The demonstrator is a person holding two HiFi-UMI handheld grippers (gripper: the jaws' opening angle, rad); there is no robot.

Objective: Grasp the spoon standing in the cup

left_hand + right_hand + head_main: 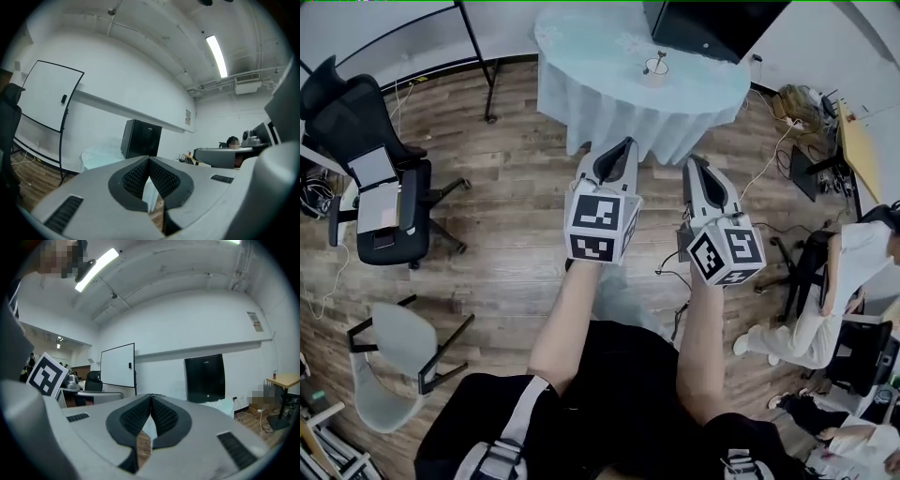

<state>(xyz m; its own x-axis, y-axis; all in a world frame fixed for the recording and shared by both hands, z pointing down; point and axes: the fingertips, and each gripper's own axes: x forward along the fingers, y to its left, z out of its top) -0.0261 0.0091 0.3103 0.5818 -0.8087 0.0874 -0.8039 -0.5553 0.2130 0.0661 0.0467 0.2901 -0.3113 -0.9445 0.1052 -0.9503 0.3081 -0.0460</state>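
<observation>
Both the left gripper (627,142) and right gripper (692,162) are pinched closed on nothing, well short of the far cup (654,75) holding the spoon (660,59).

floor (506,197): wood planks | tablecloth (600,103): smooth cloth | left claw (149,159): matt grey plastic
</observation>
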